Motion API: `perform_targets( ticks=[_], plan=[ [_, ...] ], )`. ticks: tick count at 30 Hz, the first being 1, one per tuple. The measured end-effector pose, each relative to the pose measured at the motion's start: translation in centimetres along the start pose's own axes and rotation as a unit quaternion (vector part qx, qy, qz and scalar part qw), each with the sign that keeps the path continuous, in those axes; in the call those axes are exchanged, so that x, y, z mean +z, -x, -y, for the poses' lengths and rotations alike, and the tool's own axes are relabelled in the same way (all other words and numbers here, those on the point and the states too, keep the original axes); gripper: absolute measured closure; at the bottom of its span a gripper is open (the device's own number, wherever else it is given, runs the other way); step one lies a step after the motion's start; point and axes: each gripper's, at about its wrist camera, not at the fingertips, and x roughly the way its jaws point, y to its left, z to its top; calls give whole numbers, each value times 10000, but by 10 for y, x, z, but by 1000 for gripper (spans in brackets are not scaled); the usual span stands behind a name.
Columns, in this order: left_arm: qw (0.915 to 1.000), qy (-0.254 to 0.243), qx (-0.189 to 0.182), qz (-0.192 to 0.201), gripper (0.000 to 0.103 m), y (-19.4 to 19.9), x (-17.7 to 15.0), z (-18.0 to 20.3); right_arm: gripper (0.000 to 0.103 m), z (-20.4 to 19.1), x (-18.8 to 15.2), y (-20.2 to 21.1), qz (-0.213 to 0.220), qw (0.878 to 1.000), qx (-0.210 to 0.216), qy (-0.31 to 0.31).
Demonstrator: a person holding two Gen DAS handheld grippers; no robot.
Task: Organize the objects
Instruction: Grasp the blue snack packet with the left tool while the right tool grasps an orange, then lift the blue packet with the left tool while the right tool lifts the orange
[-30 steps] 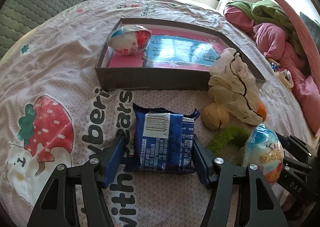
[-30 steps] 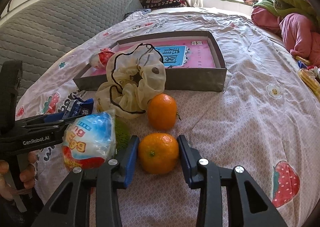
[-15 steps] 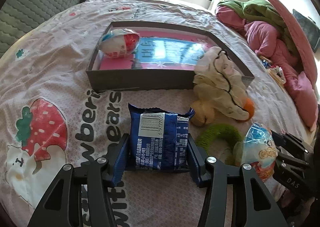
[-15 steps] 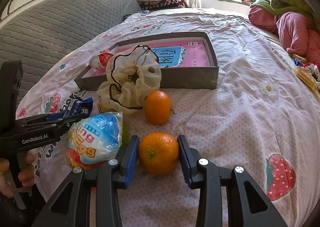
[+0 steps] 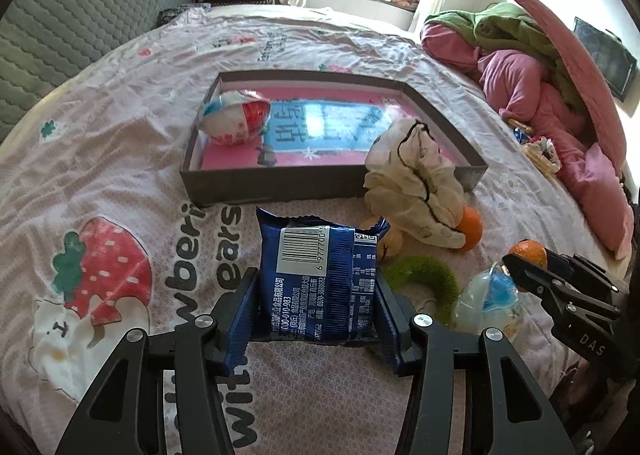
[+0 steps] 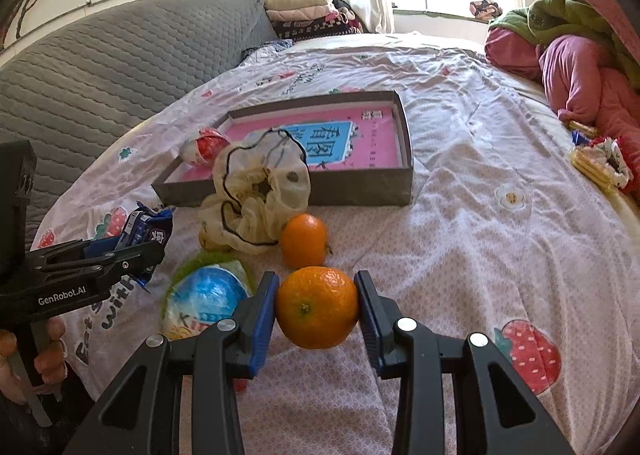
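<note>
**Two grips closed, both loads raised short of the box**

Left gripper (image 5: 316, 315): pads pinching the glossy dark-blue foil snack packet (image 5: 318, 279) by its two long sides, barcode face upward, short of the near wall of the box. Right gripper (image 6: 316, 309): pads pressed on opposite sides of the round orange mandarin (image 6: 317, 307), apparently just clear of the strawberry-print bed sheet (image 6: 480, 255). Shallow grey cardboard box with a pink printed floor (image 5: 280, 185) toward the middle of the bed, near wall facing both grippers.

Risks, as judged:
- Slippery foil, squeezed only at the edges: possible buckling or sliding out during the carry.
- Round fruit held at two small contact areas: possible rolling out under any tilt or jolt.
- Cream gauze scrunchie with black edging (image 6: 256, 195) draped against the near wall: possible snagging on a low pass into the box.
- Both grippers bound for one box: possible collision.

Count:
- Foil packets: one.
- Mandarins: two in full view, one held, one on the sheet (image 6: 303, 241); a paler round fruit half hidden under the scrunchie.
- Wrapped egg-shaped sweets: two, one at the box's far left corner (image 5: 236, 123), one at the sheet's near edge (image 6: 204, 295).
- Scrunchies: two, the second green and fuzzy (image 5: 424, 275).
- Boxes: one.
</note>
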Motion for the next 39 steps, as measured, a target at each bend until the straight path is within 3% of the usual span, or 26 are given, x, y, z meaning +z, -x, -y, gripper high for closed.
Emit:
perform_targets(
  ticks=[39],
  plan=[
    [9990, -132, 40, 437, 49, 51, 2, 13, 64, -25, 17, 38, 423, 9989, -21, 219]
  ],
)
